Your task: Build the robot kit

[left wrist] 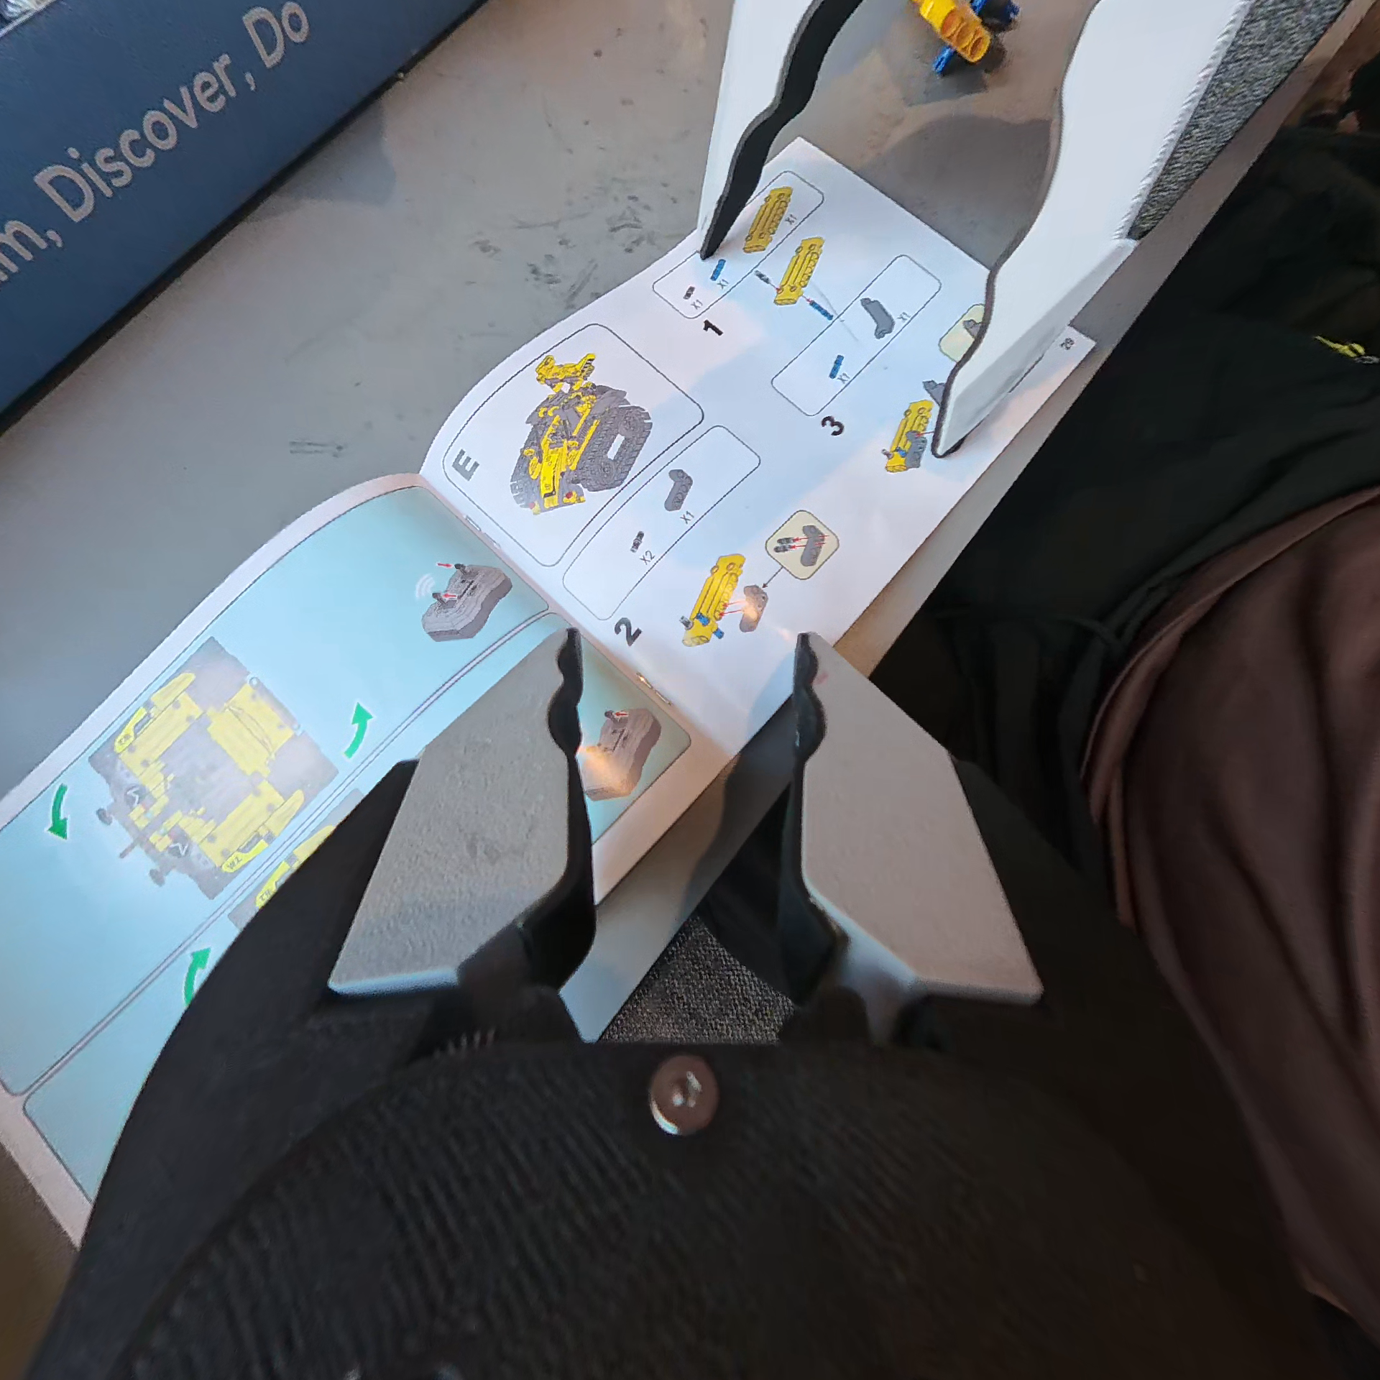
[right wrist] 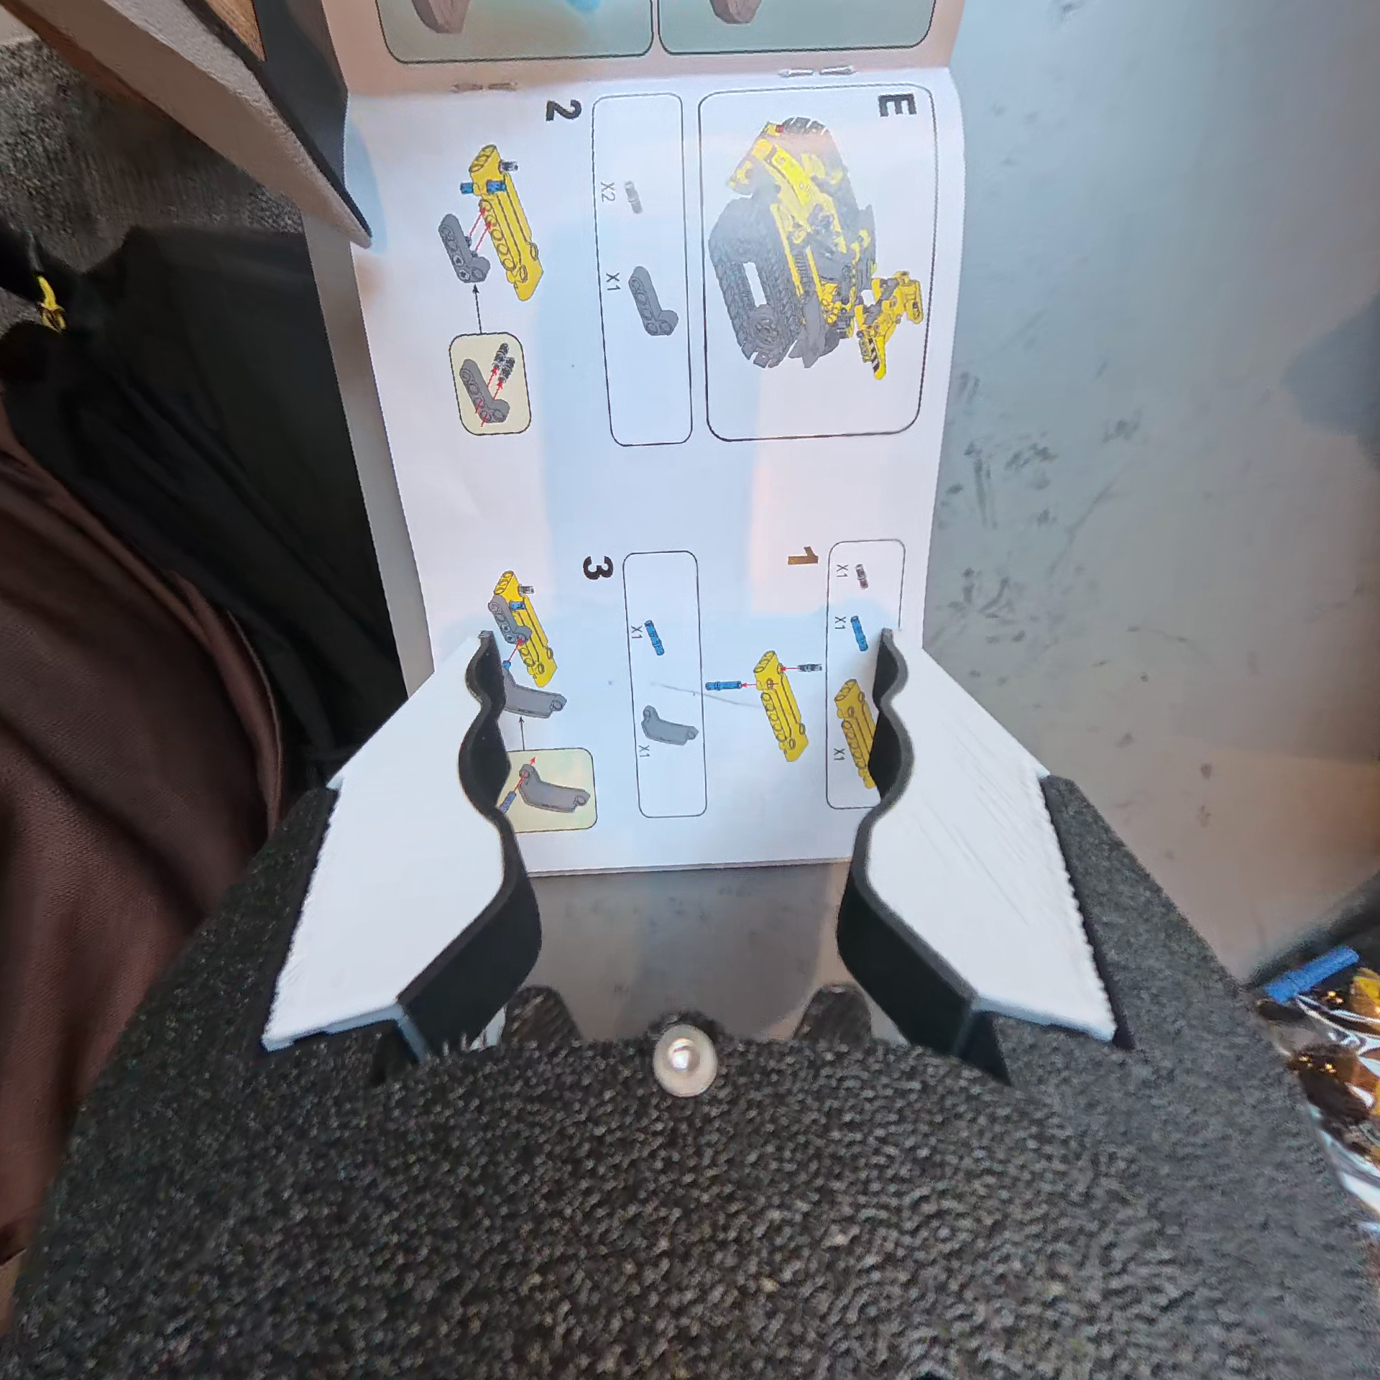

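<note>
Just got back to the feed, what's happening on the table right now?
Both grippers hover open over an open instruction booklet lying on the grey table. The right gripper, with white fingers, is over the white page of build steps; the left gripper is near the booklet's fold, at the table's edge. Neither holds anything. A small yellow and blue brick piece sits beyond the booklet, and a bag of parts lies beside the right gripper.

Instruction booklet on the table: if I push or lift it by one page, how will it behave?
The booklet is thin paper, so probably floppy and light. Its pages already bow up at the fold, so a lifted page would likely bend rather than carry the rest. On the smooth grey table it may slide when pushed.
</note>
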Demonstrator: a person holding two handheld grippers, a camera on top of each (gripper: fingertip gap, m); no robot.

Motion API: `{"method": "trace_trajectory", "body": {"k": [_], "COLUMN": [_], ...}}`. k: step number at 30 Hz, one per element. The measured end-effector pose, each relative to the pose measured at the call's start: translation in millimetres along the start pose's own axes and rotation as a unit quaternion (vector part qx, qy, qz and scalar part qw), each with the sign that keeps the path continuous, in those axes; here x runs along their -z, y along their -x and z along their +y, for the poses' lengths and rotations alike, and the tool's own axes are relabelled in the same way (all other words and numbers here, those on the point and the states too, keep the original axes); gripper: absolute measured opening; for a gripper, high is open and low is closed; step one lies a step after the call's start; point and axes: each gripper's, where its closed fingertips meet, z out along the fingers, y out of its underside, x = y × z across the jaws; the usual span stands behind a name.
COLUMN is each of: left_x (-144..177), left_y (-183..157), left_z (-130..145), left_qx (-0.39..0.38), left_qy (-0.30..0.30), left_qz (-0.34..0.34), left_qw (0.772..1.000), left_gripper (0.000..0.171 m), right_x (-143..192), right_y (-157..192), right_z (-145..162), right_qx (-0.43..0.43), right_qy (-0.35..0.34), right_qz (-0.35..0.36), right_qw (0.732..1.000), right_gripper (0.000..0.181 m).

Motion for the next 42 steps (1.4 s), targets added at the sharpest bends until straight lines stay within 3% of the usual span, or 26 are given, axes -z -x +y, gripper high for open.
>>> {"method": "trace_trajectory", "body": {"k": [7,8,10,14,17,21,27,30,35,36,37,42], "left_x": [0.7,0.6,0.3,1.0,4.4,1.4,-17.0,-19.4,-24.0,-23.0,-21.7,-23.6], "left_y": [-0.1,-0.7,-0.7,0.8,-6.2,-26.4,-26.5,-26.9,-27.7,-29.2,-31.8,-40.3], "left_z": [-0.7,-1.0,-0.2,2.4,-3.3,-16.6,-6.6,-9.6,-6.7,-8.8,-11.8,-16.7], "left_qx": [0.007,0.009,0.011,0.005,-0.011,-0.033,-0.072,-0.072,-0.061,-0.059,-0.057,-0.079], "left_qy": [-0.006,-0.008,-0.007,-0.003,-0.012,-0.028,0.013,0.008,0.02,0.013,0.004,0.006], "left_qz": [0.003,0.006,0.007,0.0,0.006,0.025,-0.008,-0.001,0.022,0.027,0.035,0.047], "left_qw": [1.0,1.0,1.0,1.0,1.0,0.999,0.997,0.997,0.998,0.998,0.998,0.996], "left_gripper": [0.053,0.053,0.053,0.053,0.054,0.057,0.056,0.052,0.044,0.038,0.038,0.043], "right_x": [-1.4,-1.2,-0.7,-1.1,2.8,21.2,26.9,23.4,17.6,18.4,18.9,20.7], "right_y": [-2.4,-2.3,-2.5,-10.6,-5.1,11.7,31.6,32.7,42.0,48.4,55.6,54.4], "right_z": [-6.1,-8.4,-14.4,-17.9,-15.4,-9.2,26.6,33.8,33.8,33.8,34.0,31.8], "right_qx": [-0.005,-0.005,-0.002,-0.016,-0.038,-0.032,0.018,0.05,0.053,0.053,0.05,0.019], "right_qy": [-0.008,-0.012,-0.028,-0.047,-0.045,-0.064,-0.033,-0.024,-0.033,-0.036,-0.039,-0.06], "right_qz": [0.001,0.0,-0.001,0.001,-0.03,-0.058,-0.014,0.014,-0.025,-0.048,-0.074,-0.1], "right_qw": [1.0,1.0,1.0,0.999,0.998,0.996,0.999,0.998,0.998,0.997,0.995,0.993], "right_gripper": [0.094,0.088,0.054,0.033,0.042,0.076,0.077,0.063,0.041,0.032,0.005,0.0]}}
